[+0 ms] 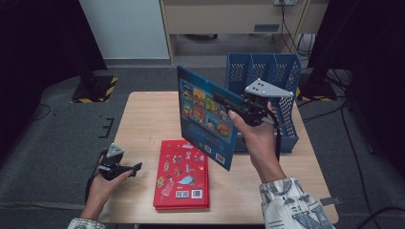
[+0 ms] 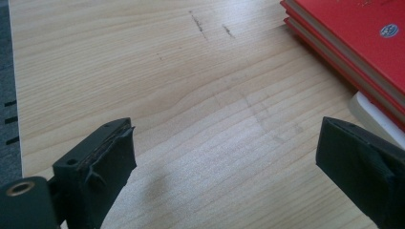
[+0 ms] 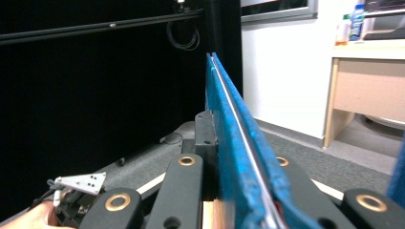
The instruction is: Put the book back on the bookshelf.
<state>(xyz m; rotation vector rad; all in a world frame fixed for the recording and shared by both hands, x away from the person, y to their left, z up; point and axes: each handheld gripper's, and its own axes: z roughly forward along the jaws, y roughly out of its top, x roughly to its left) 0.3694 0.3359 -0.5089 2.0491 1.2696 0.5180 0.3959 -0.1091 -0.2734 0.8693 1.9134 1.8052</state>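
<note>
A blue picture book [image 1: 205,114] stands tilted upright in the air over the middle of the table, its back cover toward me. My right gripper [image 1: 224,102] is shut on its right edge; in the right gripper view the blue book [image 3: 234,133] runs edge-on between the black jaws. A stack of red books [image 1: 184,174] lies flat on the table below it. My left gripper [image 1: 136,168] rests low at the table's left front, open, its jaws pointing toward the red stack [image 2: 348,43] with bare wood between the jaws.
A blue slotted file rack [image 1: 267,71] stands at the back right of the wooden table [image 1: 143,124], just behind the held book. A white edge [image 2: 367,109] pokes out under the red stack. Grey carpet surrounds the table.
</note>
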